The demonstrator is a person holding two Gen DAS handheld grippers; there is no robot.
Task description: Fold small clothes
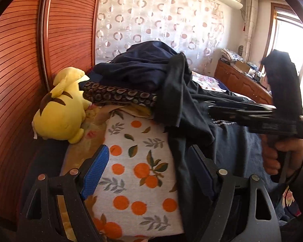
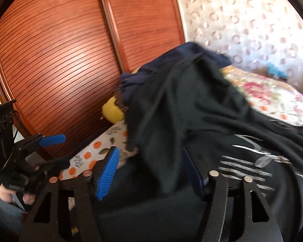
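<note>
Main worry here: the black shirt [image 2: 192, 104] is still a heap, draped partly over the pile [image 1: 139, 68] of darker clothes behind it, so a pull on the wrong layer could drag that whole stack down or just bunch the shirt up more. The plush [image 1: 60, 109] sits right next to the pile at left center of the left view, so it could get knocked too. The right view is also pretty blurry, so lining up on an edge from that side looks dicey.

Both tools look empty. The left gripper [image 1: 151, 169] has its fingers spread wide at the bottom of its frame, one blue pad over the orange-print blanket [image 1: 131, 161], the other at the shirt's edge, nothing between them as far as I can tell. The right gripper [image 2: 151, 173] is wide too, with the shirt hanging in front of the gap, but I can't say it's pinching any of it.

The shirt fills the center and right of the right view, lying on the bed [image 2: 272, 92]. Its white print [image 2: 252, 161] is lower right. My guess is the long axis runs from the pile at upper center down toward lower right, but it's too crumpled to say which end is the collar.
</note>
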